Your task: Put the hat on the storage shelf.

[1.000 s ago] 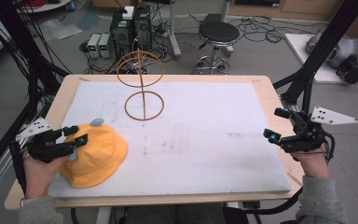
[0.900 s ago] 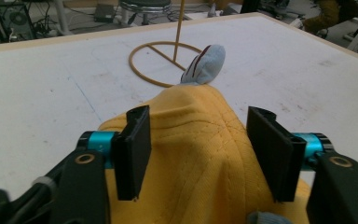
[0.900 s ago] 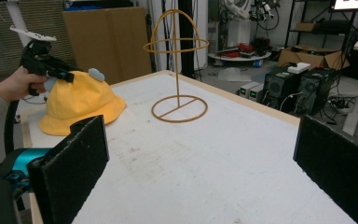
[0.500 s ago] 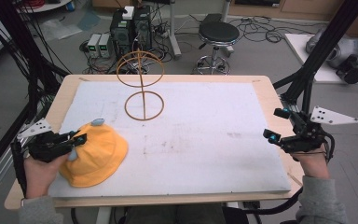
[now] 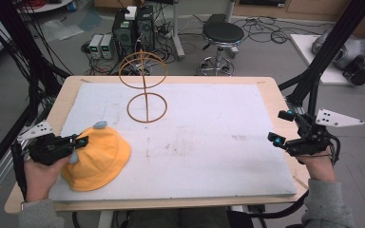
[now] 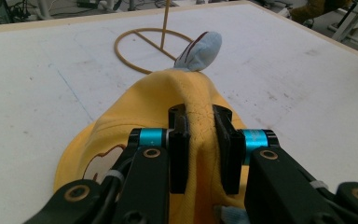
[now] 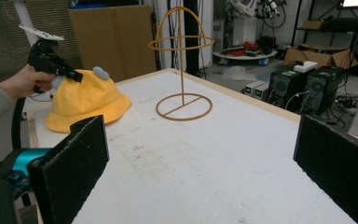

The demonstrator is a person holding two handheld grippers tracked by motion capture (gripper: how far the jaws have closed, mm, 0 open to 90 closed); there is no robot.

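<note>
Item: yellow hat (image 5: 97, 159), lying at the table's (image 5: 209, 142) near left corner. Our left gripper (image 6: 200, 140) has just been closing and now pinches a fold of its crown between the pads. The wire hat stand (image 5: 145, 90) rises ahead of that gripper, well apart, its post upright. Our right gripper (image 5: 285, 128) hangs released, far across the table. We read no labels or writing.

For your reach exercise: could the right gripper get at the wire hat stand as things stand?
Probably yes: the right gripper is open and the mat between it and the hat stand is bare.
</note>
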